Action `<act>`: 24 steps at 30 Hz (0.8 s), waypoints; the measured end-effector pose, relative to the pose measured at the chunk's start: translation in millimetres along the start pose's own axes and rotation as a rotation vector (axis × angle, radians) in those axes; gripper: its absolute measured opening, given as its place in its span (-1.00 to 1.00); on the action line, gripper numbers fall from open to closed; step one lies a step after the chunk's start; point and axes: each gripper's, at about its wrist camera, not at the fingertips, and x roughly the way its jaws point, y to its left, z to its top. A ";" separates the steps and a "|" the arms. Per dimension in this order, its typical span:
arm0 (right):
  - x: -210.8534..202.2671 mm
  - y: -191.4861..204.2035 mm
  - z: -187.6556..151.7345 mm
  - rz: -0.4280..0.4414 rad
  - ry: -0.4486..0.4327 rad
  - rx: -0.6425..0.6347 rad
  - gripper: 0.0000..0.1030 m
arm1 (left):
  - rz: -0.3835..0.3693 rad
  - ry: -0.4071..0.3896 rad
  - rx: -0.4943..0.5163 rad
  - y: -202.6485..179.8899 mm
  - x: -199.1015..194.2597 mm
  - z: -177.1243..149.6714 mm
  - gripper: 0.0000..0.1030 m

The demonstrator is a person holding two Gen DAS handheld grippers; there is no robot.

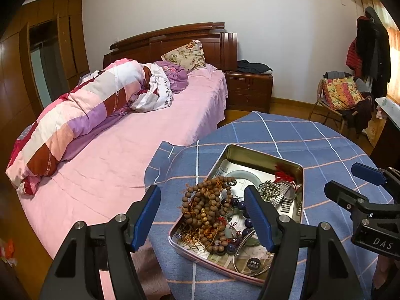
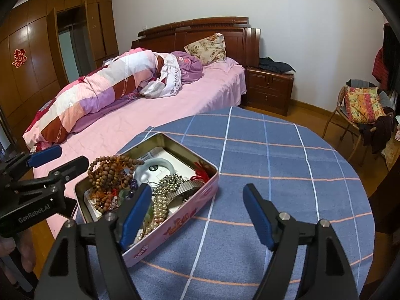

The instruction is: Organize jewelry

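Tin (image 2: 175, 215): open pink metal tin on the blue checked tablecloth (image 2: 275, 150), beside the bed — all the jewelry lies tangled in it.
Wooden bead strands (image 1: 205, 207): heaped at the tin's left end.
Pearl necklace (image 2: 160, 207): draped near the front wall.
Left gripper (image 1: 202, 217): jaws spread, empty, hovering over the beads — likely choosing.
Right gripper (image 2: 197, 215): jaws wide apart, nothing between them, straddling the tin's right wall.

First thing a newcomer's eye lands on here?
The open tin, crammed with tangled jewelry, on the blue checked tablecloth: brown wooden beads heaped at its left end, a pearl strand nearer the right gripper. Both grippers hover open and empty over it, the left gripper straddling the beads.
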 end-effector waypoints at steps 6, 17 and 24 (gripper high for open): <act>-0.5 -1.2 -0.1 -0.004 -0.007 0.002 0.60 | -0.002 0.008 0.002 -1.4 1.7 -1.7 0.34; -1.7 -1.7 0.0 -0.007 -0.010 -0.003 0.68 | -0.002 0.019 0.005 -2.1 4.8 -3.4 0.34; -0.7 -2.3 -0.3 -0.010 -0.006 -0.004 0.69 | -0.004 0.027 0.013 -4.6 6.7 -4.6 0.34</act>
